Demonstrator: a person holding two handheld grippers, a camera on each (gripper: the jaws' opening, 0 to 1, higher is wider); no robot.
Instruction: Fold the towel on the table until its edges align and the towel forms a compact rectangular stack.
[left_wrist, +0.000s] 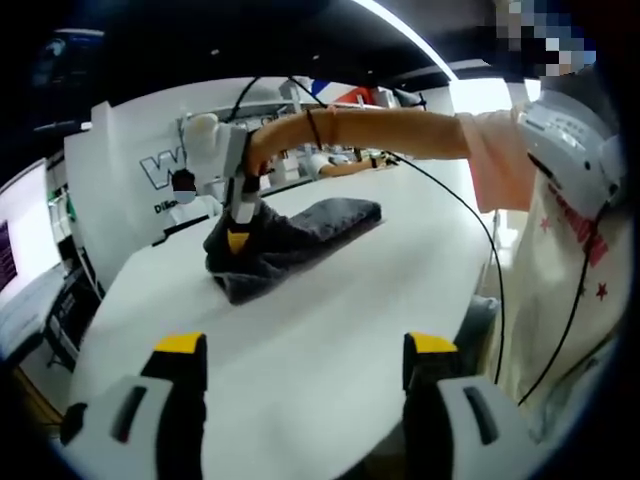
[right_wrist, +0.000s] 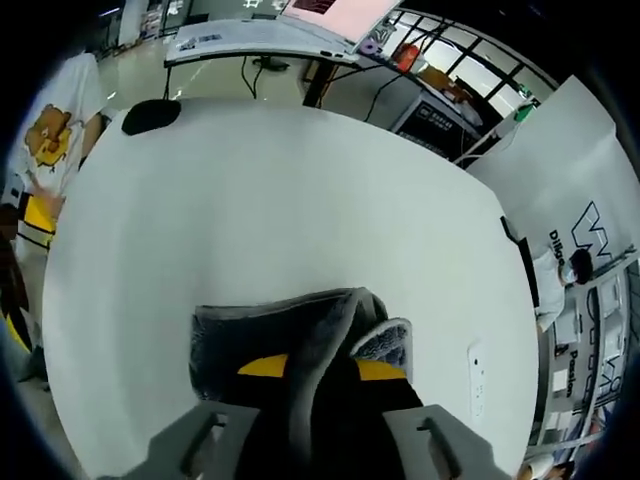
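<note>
A dark grey towel (left_wrist: 290, 243) is lying on the white table (left_wrist: 330, 340), bunched into a long, loosely folded heap, and everything else is placed here against that towel. In the left gripper view, the left gripper (left_wrist: 305, 372) is hovering over bare tabletop on the near side of the towel, well apart from it, its yellow-tipped jaws standing wide apart with nothing between them. At the towel's left end in that view, the right gripper (left_wrist: 238, 235) is coming down onto the cloth, carried by a person's bare forearm (left_wrist: 380, 132) reaching across above the towel; a black cable (left_wrist: 470, 215) is trailing from that arm down past the table's edge. In the right gripper view, the right gripper (right_wrist: 322, 370) is pinching a raised fold of the towel (right_wrist: 300, 335), the yellow pads (right_wrist: 262, 366) sitting close on either side of the grey cloth, so the jaws are nearly closed around it. The rest of the towel is spreading just beyond the jaws in that view, with the bare table (right_wrist: 300, 190) stretching away past it. A white power strip (right_wrist: 477, 382) is lying on the table to the towel's right there, near the edge.
</note>
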